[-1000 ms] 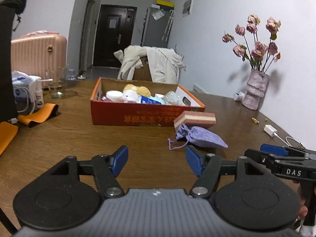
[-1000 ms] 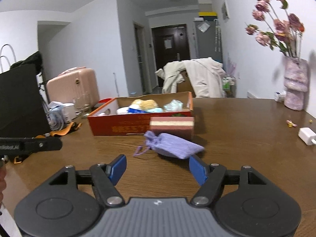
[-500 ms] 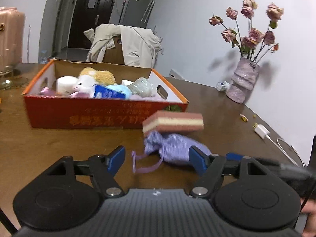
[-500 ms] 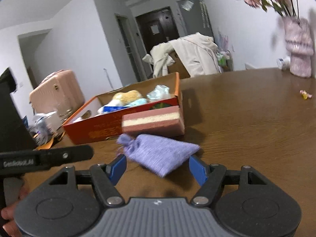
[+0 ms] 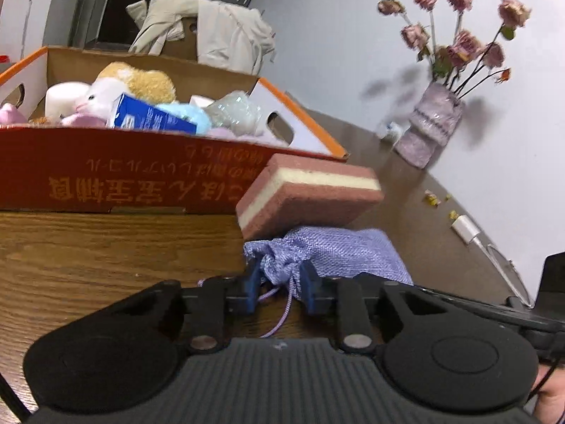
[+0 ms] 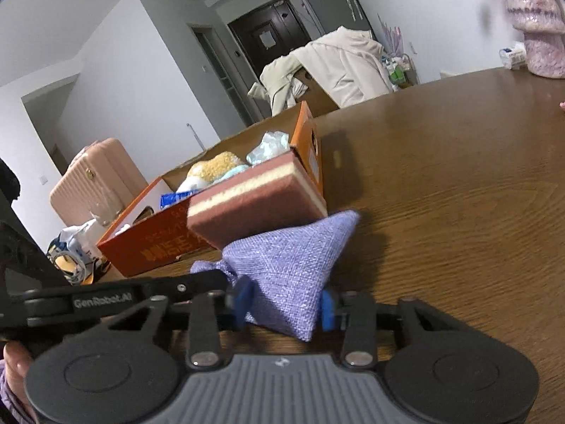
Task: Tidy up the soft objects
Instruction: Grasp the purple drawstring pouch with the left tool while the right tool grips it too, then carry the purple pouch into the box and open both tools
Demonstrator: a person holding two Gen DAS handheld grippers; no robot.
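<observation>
A purple drawstring pouch (image 5: 332, 252) lies on the wooden table, also in the right wrist view (image 6: 293, 265). A pink and cream sponge (image 5: 307, 194) rests partly on it, seen too in the right wrist view (image 6: 254, 205). My left gripper (image 5: 280, 288) is shut on the pouch's tied neck. My right gripper (image 6: 284, 304) is shut on the pouch's body at the other end. Behind stands a red cardboard box (image 5: 106, 173) holding plush toys and soft items, also in the right wrist view (image 6: 169, 240).
A vase of dried roses (image 5: 430, 130) stands at the table's far right by the wall. A white charger and cable (image 5: 469, 229) lie on the table right of the pouch. A pink suitcase (image 6: 95, 183) and a chair with a coat (image 6: 332, 67) stand beyond the table.
Both grippers moved in on the pouch and closed on it, the left at the neck, the right on the body. Both were open half a second ago.
</observation>
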